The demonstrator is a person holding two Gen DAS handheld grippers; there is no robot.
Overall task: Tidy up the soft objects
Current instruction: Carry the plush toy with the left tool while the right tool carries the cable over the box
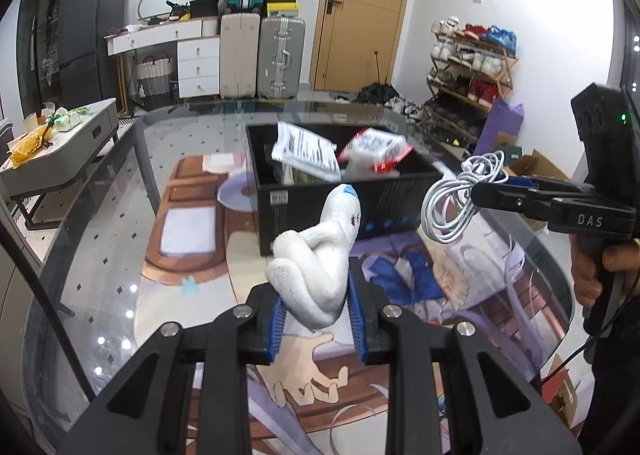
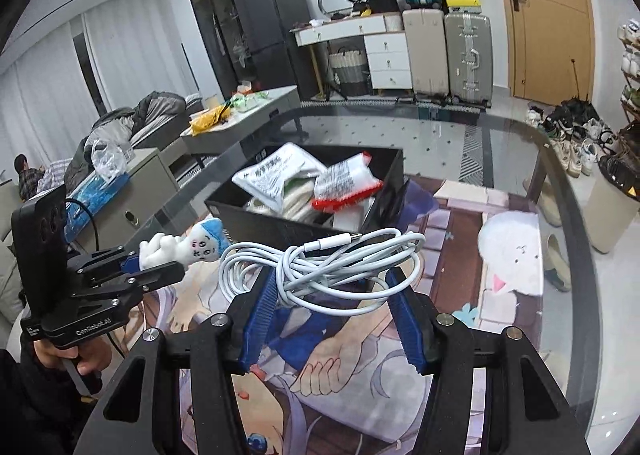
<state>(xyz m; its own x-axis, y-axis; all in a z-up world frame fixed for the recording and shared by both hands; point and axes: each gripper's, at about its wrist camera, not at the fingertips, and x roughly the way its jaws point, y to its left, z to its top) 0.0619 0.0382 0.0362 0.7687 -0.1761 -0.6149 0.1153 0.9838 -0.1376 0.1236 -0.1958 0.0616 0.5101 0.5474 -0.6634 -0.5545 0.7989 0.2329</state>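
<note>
A white plush toy [image 1: 320, 255] with a blue cap and a drawn face is pinched between the blue pads of my left gripper [image 1: 316, 289], which is shut on it above the glass table. The toy's head points toward a black open box [image 1: 320, 203]. My right gripper [image 2: 331, 279] is shut on a coiled white charging cable [image 2: 320, 267], held in the air just before the box [image 2: 280, 229]. In the right wrist view the left gripper [image 2: 156, 261] carries the toy [image 2: 192, 247] at the left. Inside the box lie a white packet [image 2: 276, 175] and a red-edged packet [image 2: 344, 185].
A round glass table [image 1: 100, 247] covers a printed cartoon mat [image 2: 360, 367], and a white fluffy patch [image 2: 512, 255] shows at the right. A hand [image 1: 588, 279] grips the right tool's handle. A grey side table [image 1: 60, 151], suitcases and a shoe rack stand beyond.
</note>
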